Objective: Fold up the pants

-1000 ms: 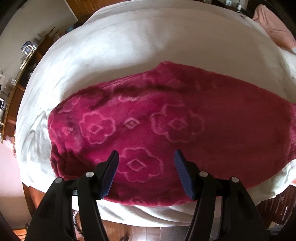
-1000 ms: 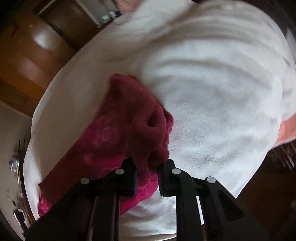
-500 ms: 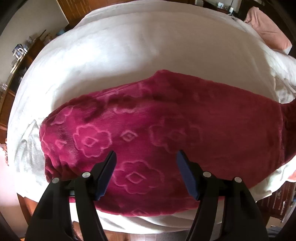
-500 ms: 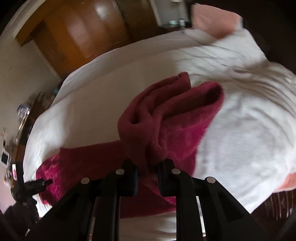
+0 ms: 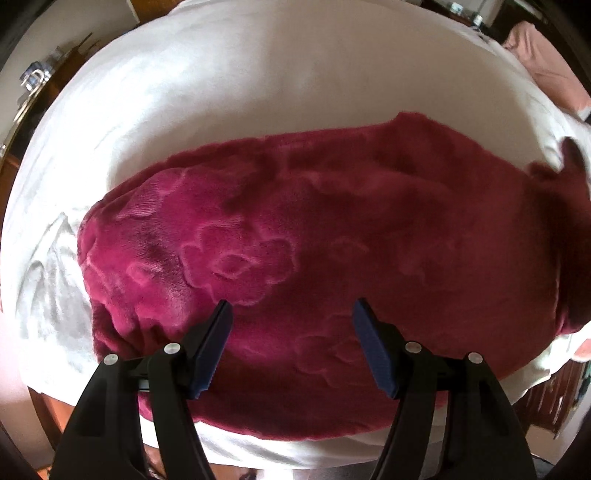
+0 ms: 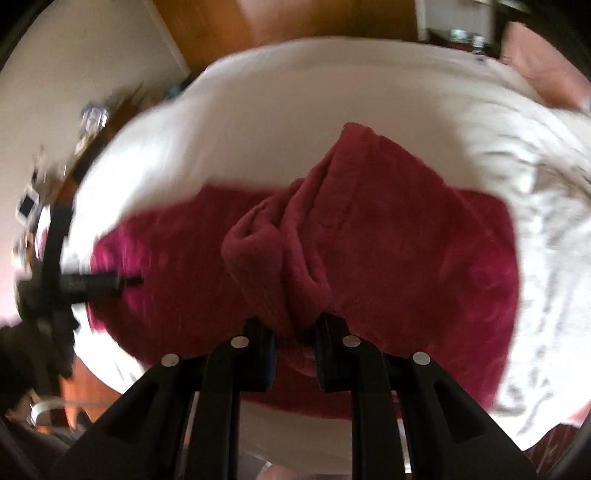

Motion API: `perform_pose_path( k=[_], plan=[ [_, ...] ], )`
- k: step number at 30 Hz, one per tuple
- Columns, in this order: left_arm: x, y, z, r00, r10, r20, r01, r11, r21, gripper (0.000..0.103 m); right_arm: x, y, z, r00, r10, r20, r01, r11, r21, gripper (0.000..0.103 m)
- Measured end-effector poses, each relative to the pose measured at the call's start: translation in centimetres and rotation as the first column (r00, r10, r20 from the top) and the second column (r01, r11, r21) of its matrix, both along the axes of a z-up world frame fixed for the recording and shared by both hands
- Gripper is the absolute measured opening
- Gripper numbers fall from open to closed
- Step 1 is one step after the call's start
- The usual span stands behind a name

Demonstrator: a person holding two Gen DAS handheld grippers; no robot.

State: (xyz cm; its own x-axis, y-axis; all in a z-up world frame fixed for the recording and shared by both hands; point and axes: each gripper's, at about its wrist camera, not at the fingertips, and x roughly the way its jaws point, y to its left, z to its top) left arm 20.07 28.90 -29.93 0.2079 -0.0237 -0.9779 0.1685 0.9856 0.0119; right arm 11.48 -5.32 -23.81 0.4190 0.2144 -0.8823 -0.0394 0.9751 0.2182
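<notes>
Surface: white bedspread (image 5: 258,110) over a bed, smooth in the middle, creased and rumpled toward the right side of the right wrist view and at the left edge of the left wrist view.
Pants: crimson plush pants (image 5: 332,229) with embossed flower shapes, laid lengthwise across the bedspread near its front edge; one end raised and bunched in folds.
Left gripper: left gripper (image 5: 291,325) above the flat part of the pants, pointing steeply down, jaws well apart, blue pads bare, nothing between them.
Right gripper: right gripper (image 6: 295,343) with jaws nearly together, clamped on the gathered end of the pants, ribbed folds rising out from between the pads.
Other view of left gripper: seen at the left of the right wrist view as a dark, smeared shape over the far end of the pants.
Room, left side: cream wall, then a cluttered sideboard (image 6: 48,192) with small items, too blurred to identify; perhaps a framed picture among them.
Room, back: brown wooden doors (image 6: 295,22) behind the bed.
Room, right: pink pillow (image 5: 543,62) at the far right corner of the bed; small bottles or jars on a ledge (image 6: 469,35) behind it.
Floor: reddish wood below the bed's front edge.
Writing: none legible in either view.
</notes>
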Motion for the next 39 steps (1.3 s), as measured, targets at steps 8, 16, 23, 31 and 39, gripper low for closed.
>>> perform_pose_path(
  k=[8,16,23,31,39],
  plan=[
    [1.0,-2.5,-1.3,0.992,-0.113,-0.048,0.104,0.98,-0.171,0.075,-1.8,3.9,-4.8,0.995,0.064,-0.083,-0.067,0.997,-0.034,0.016],
    [3.4,-7.2,-2.3,0.966,-0.198,-0.169,0.088,0.86,-0.502,0.078,-2.4,4.8,-5.0,0.995,0.074,-0.072,-0.081,0.992,-0.095,0.016],
    [3.9,-11.1,-2.5,0.934,-0.287,-0.213,0.109,0.797,-0.595,0.078,-3.0,4.8,-4.6,0.994,0.082,-0.066,-0.089,0.99,-0.109,0.016],
    [3.8,-13.5,-3.8,0.908,-0.304,-0.287,0.059,0.773,-0.632,0.049,-3.4,5.0,-3.2,0.994,0.102,-0.04,-0.105,0.99,-0.092,0.016],
    [3.7,-10.8,0.3,0.948,-0.278,-0.153,0.13,0.779,-0.614,0.02,-2.9,6.3,-1.4,0.985,0.175,0.006,-0.175,0.984,-0.017,0.016]
  ],
)
